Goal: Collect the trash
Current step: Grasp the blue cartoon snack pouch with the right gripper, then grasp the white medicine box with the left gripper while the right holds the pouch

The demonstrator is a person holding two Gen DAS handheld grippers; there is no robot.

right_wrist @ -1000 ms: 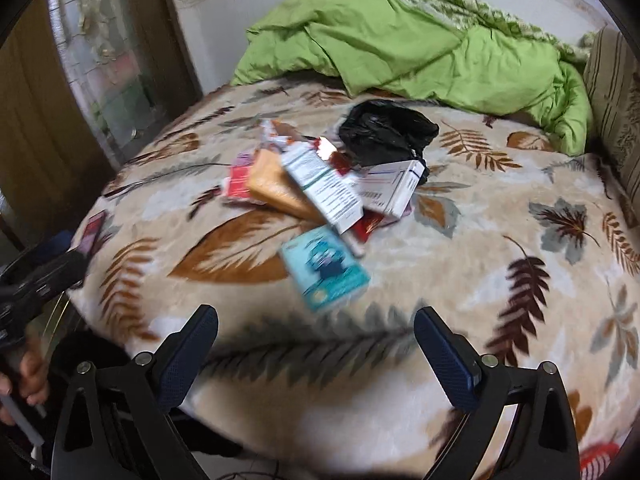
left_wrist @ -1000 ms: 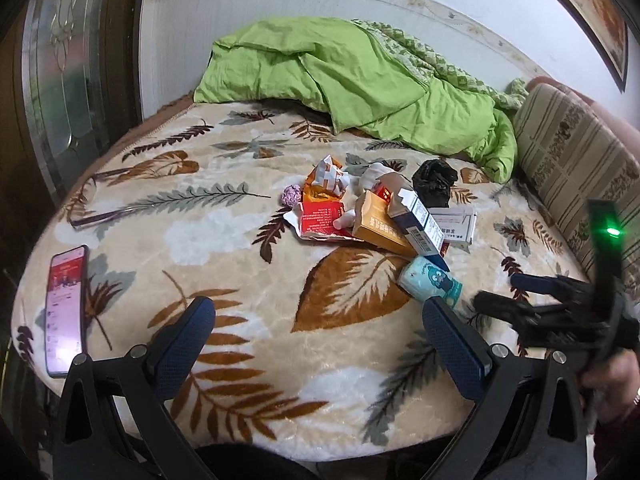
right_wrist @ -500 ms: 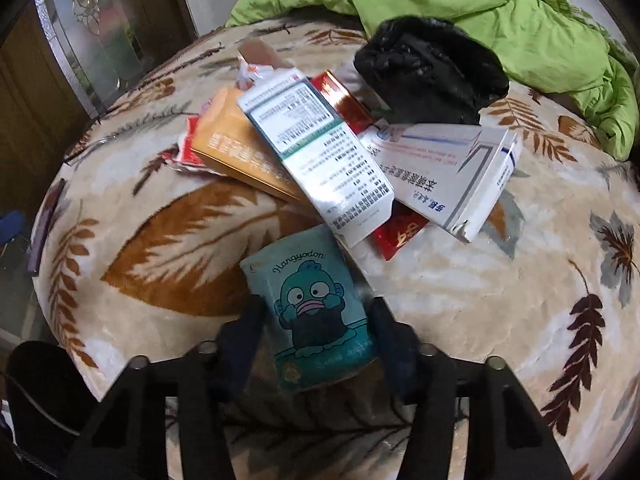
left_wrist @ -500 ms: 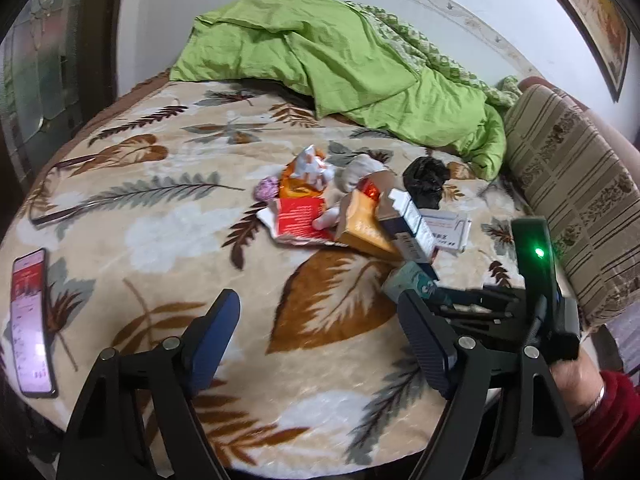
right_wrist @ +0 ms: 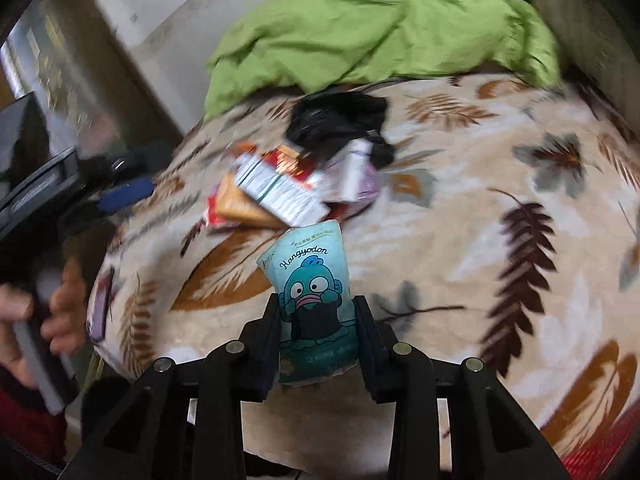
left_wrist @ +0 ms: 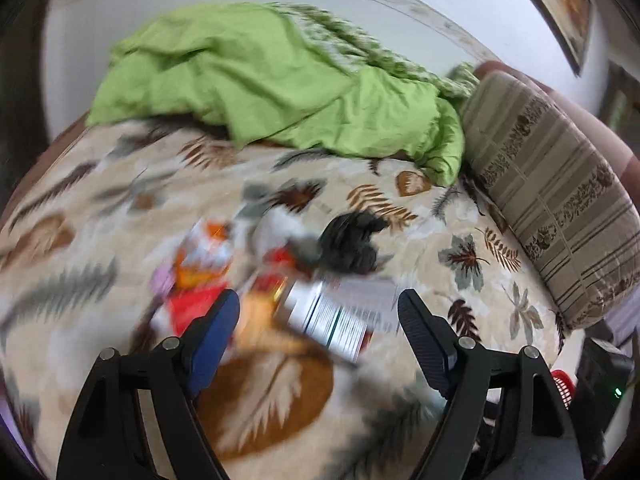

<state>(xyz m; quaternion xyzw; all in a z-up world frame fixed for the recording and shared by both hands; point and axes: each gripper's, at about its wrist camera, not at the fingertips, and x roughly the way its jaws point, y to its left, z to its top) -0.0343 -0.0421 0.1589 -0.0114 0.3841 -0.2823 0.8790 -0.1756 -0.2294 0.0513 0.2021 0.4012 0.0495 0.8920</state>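
My right gripper (right_wrist: pixel 318 304) holds a teal cartoon tissue packet (right_wrist: pixel 312 276) upright above the leaf-print blanket (right_wrist: pixel 460 240); its jaws are still closing, with the pads pressed on the packet's sides. Behind it lies the trash pile: a white printed box (right_wrist: pixel 280 194), an orange box (right_wrist: pixel 240 210) and a black bag (right_wrist: pixel 336 120). In the blurred left wrist view my left gripper (left_wrist: pixel 316 304) stands open just short of the same pile. The white box (left_wrist: pixel 332 316) lies beyond the gap between its blue pads. A red wrapper (left_wrist: pixel 192 304) and the black bag (left_wrist: pixel 352 244) lie further off.
A green quilt (left_wrist: pixel 280 80) is heaped at the far side of the bed. A striped cushion (left_wrist: pixel 552 208) lines the right side. A phone (right_wrist: pixel 100 308) lies at the near left edge, close to the person's hand (right_wrist: pixel 60 304). Something red and meshed (left_wrist: pixel 564 392) sits below the bed's right edge.
My right gripper came down around the teal packet, shut on it and raised it off the blanket. My left gripper narrowed somewhat and moved in over the trash pile.
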